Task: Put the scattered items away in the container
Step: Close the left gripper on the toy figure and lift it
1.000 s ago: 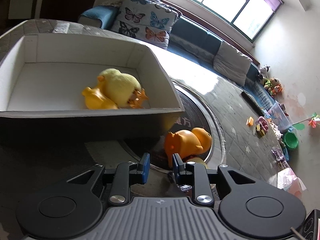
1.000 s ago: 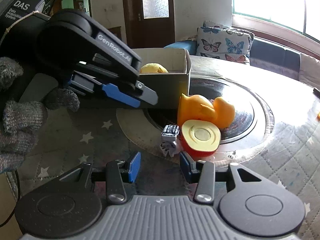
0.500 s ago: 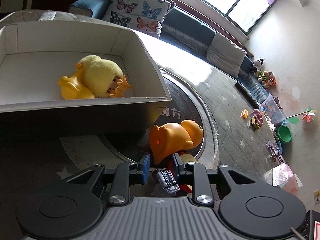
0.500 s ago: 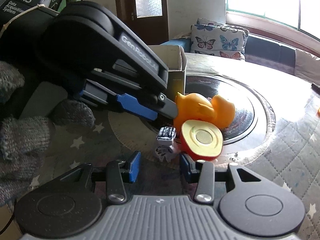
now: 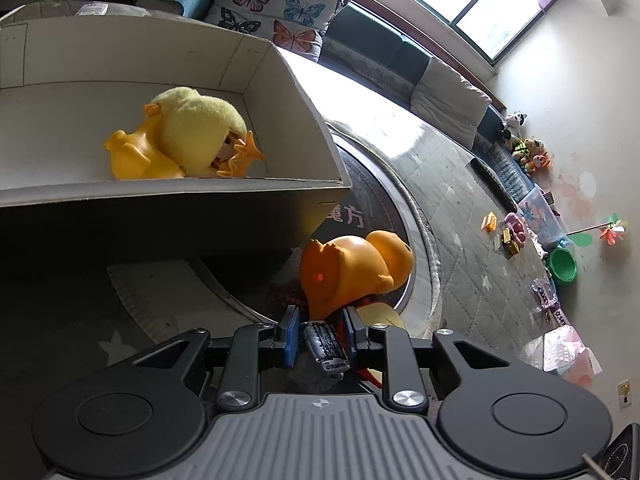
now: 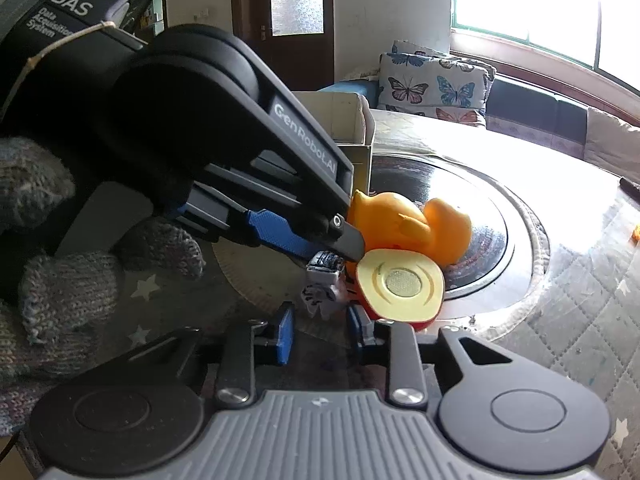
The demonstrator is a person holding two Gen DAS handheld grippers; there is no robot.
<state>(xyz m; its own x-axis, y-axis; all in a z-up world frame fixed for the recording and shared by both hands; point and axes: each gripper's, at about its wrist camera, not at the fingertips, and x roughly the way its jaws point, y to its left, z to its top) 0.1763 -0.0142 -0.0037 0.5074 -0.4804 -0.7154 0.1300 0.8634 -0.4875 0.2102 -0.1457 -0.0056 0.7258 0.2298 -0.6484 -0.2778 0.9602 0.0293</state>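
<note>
A small silver-and-black toy point(image 5: 324, 346) lies between the pads of my left gripper point(image 5: 322, 330), whose jaws are closing with slim gaps still showing beside it. The right wrist view shows the same toy point(image 6: 322, 292) under the left gripper's blue-padded finger point(image 6: 296, 240). My right gripper point(image 6: 320, 326) is closing too, and that toy lies just past its tips with nothing pressed. An orange rubber duck point(image 5: 352, 268) and a red half-apple toy point(image 6: 400, 282) lie right behind. The cardboard box point(image 5: 160, 196) holds a yellow plush duck point(image 5: 200, 128) and a yellow rubber duck point(image 5: 136, 156).
The toys rest on a dark round turntable point(image 6: 492, 216) set in a quilted, star-patterned table cover. A gloved hand point(image 6: 60, 280) holds the left gripper close on my right gripper's left. A sofa with a butterfly cushion point(image 5: 276, 4) stands behind, and toys litter the floor point(image 5: 516, 232).
My left gripper came down and forward until the silver toy sat between its pads, and its jaws narrowed. The right gripper's jaws narrowed while that hand stayed put.
</note>
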